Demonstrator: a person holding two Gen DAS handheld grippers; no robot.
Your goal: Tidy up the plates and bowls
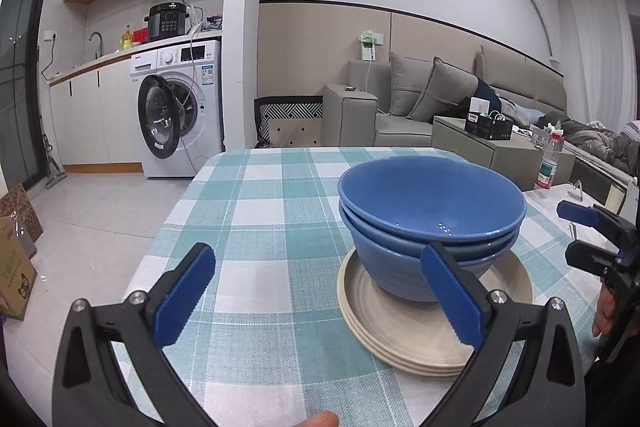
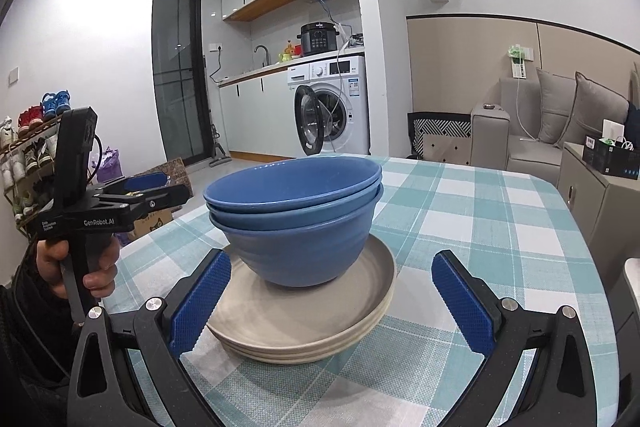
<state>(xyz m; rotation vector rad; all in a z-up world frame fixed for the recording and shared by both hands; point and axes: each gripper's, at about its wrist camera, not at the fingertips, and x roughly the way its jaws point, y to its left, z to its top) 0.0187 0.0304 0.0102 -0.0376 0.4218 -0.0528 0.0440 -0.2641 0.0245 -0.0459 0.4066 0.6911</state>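
A stack of blue bowls (image 1: pixel 432 211) sits nested on a stack of beige plates (image 1: pixel 400 331) on the checked tablecloth (image 1: pixel 260 211). My left gripper (image 1: pixel 320 291) is open and empty, low over the table just left of the plates; its right finger overlaps the bowls in view. In the right wrist view the bowls (image 2: pixel 296 211) and plates (image 2: pixel 304 323) lie just ahead of my right gripper (image 2: pixel 332 299), which is open and empty. The left gripper (image 2: pixel 152 189) shows there at the left, held in a hand. The right gripper (image 1: pixel 580 231) shows at the left wrist view's right edge.
The table's far edge (image 1: pixel 320 149) faces a washing machine (image 1: pixel 180 107) and a grey sofa (image 1: pixel 400 107). A side cabinet with a water bottle (image 1: pixel 550 163) stands to the right. Cardboard boxes (image 1: pixel 16 267) sit on the floor at the left.
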